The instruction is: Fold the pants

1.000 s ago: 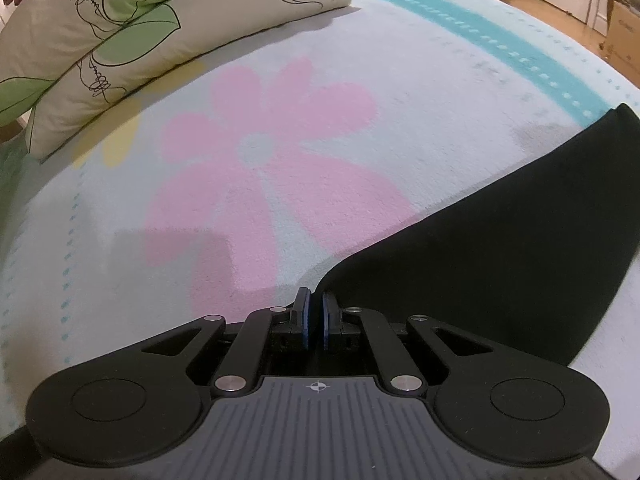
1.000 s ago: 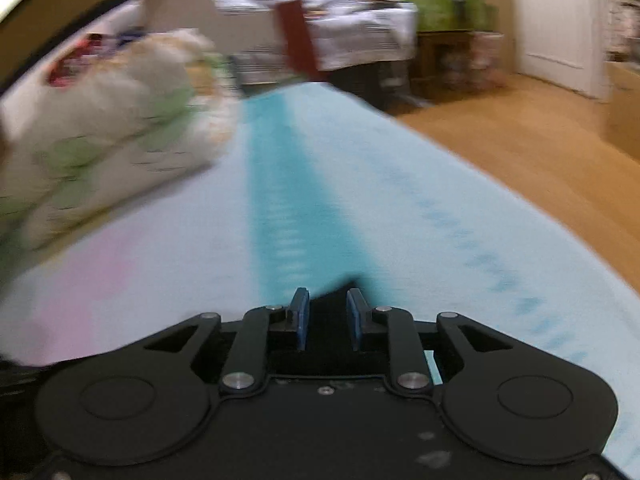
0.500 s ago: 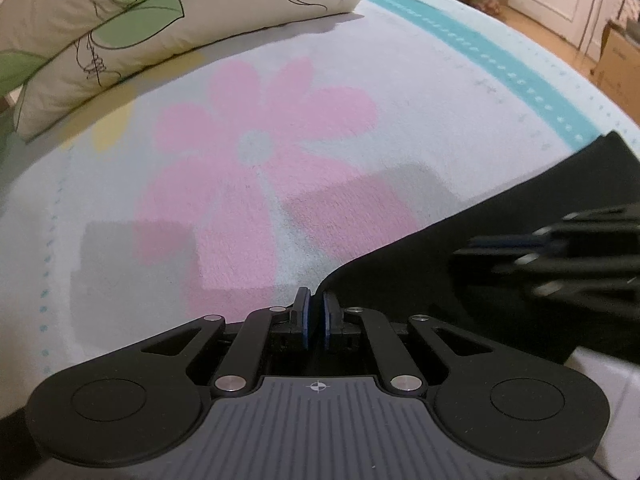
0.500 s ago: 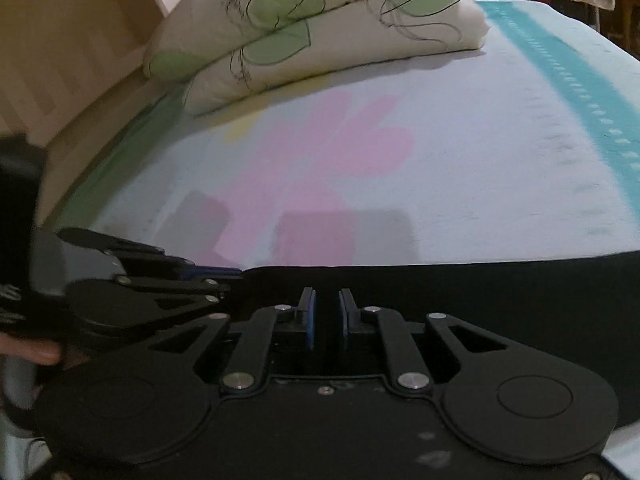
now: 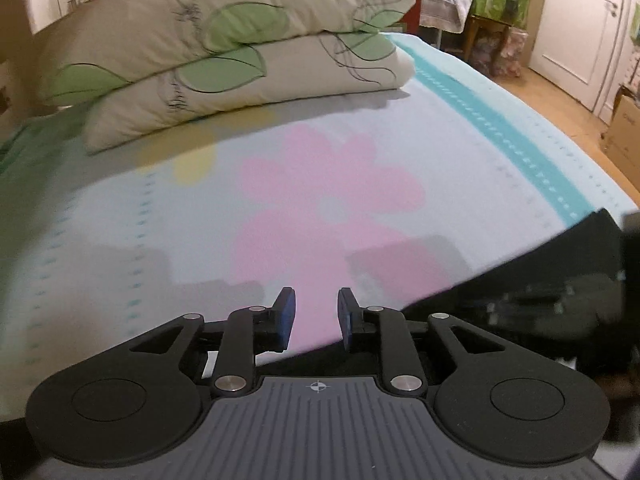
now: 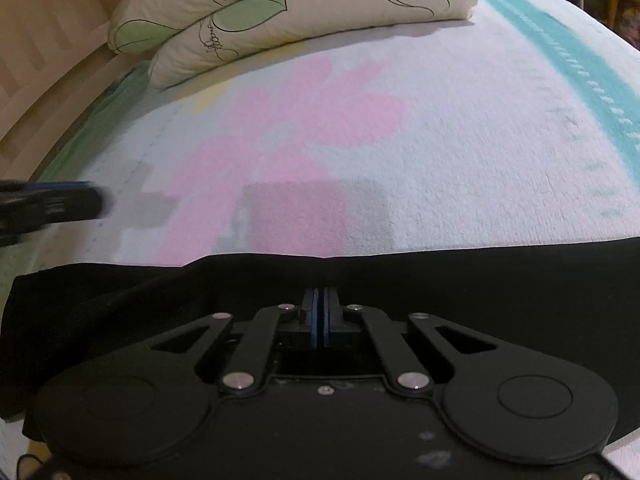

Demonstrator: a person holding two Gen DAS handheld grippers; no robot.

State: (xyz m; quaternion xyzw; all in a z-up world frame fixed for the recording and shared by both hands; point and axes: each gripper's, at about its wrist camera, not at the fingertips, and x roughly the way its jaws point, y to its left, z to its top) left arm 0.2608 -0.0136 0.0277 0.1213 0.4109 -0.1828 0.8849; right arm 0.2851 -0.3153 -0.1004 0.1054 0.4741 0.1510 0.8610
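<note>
Right tongs (image 6: 320, 312) clamp the black pants' (image 6: 480, 280) edge; left tongs (image 5: 314, 318), opening and empty, should regrip nearby before folding.

Home bedroom: bed (image 5: 120, 240) with flower blanket, stacked pillows (image 5: 224, 56), door (image 5: 576, 20), cluttered furniture.

Two stacked pillows (image 5: 224, 52) on flowered blanket (image 5: 400, 152)
</note>
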